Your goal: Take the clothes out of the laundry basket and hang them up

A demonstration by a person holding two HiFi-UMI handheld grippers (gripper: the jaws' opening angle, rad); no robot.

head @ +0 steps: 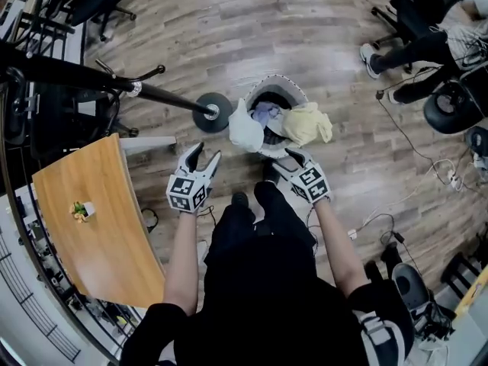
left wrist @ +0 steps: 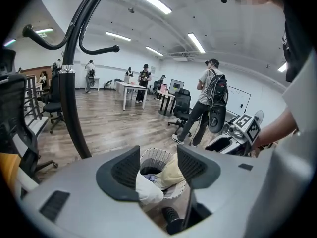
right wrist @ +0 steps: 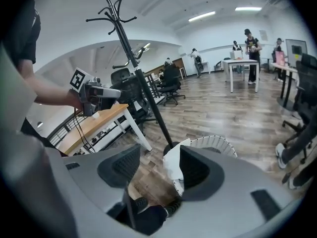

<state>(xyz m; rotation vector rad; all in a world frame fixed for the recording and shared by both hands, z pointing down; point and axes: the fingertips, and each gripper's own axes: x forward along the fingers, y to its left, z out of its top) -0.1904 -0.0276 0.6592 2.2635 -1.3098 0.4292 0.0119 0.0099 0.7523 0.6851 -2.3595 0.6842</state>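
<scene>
jaws apart both sides; right gripper view misses the yellow garment (head: 309,123)

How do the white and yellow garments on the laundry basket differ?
Colour: the white garment is plain white, while the yellow garment is pale yellow.
Side: in the head view the white garment hangs over the left rim of the laundry basket, beside the coat stand base. The yellow garment hangs over the right rim.
Shape: the white garment is bunched into a rounded lump, while the yellow garment spreads wider.
Shared: both drape over the rim, and neither is gripped.
</scene>
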